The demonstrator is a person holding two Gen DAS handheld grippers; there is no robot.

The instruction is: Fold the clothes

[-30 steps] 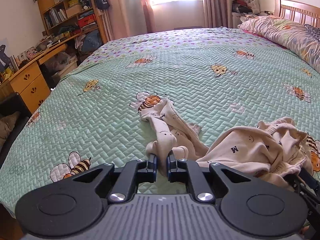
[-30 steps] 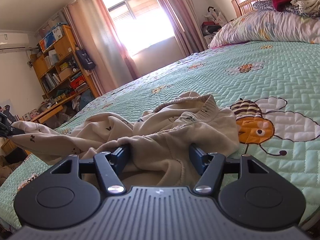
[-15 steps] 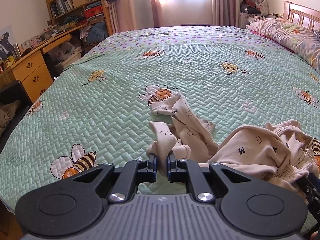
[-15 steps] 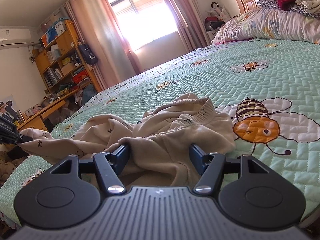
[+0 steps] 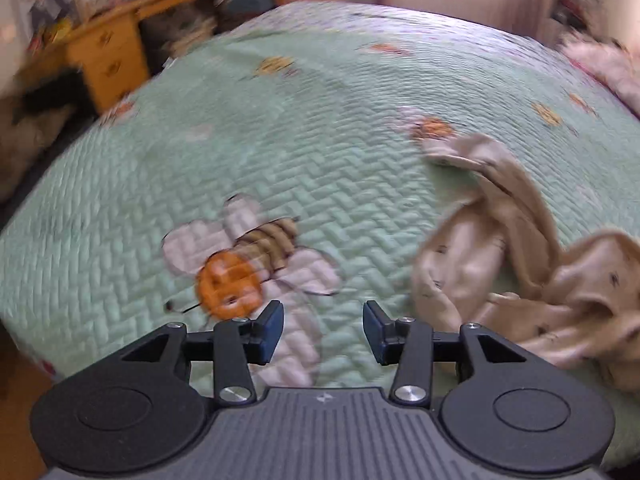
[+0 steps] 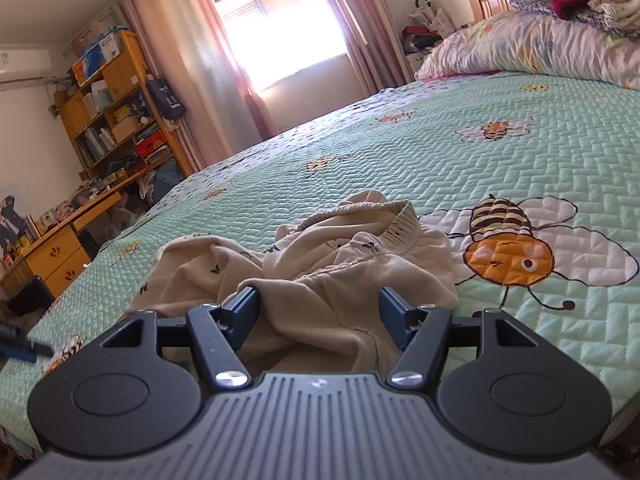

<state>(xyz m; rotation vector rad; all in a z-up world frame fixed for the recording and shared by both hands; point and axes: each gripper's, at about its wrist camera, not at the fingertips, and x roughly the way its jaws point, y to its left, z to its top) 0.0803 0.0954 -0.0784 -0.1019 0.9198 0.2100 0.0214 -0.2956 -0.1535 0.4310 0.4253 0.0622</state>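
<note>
Both grippers hovered over the green quilt (image 5: pixel 360 184). Left gripper (image 5: pixel 323 330) had just been opening, jaws apart and empty beside the cream garment (image 5: pixel 500 256). Right gripper (image 6: pixel 320 316) stood wide, the cloth bunched between its fingers.

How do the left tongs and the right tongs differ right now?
The left tongs have nothing between the jaws, which have just been opening; the right tongs have a bunch of the cream garment between theirs. The left tongs sit over bare quilt, with the garment off to one side; the right tongs sit in the cloth pile. Both are black with blue pads.
</note>
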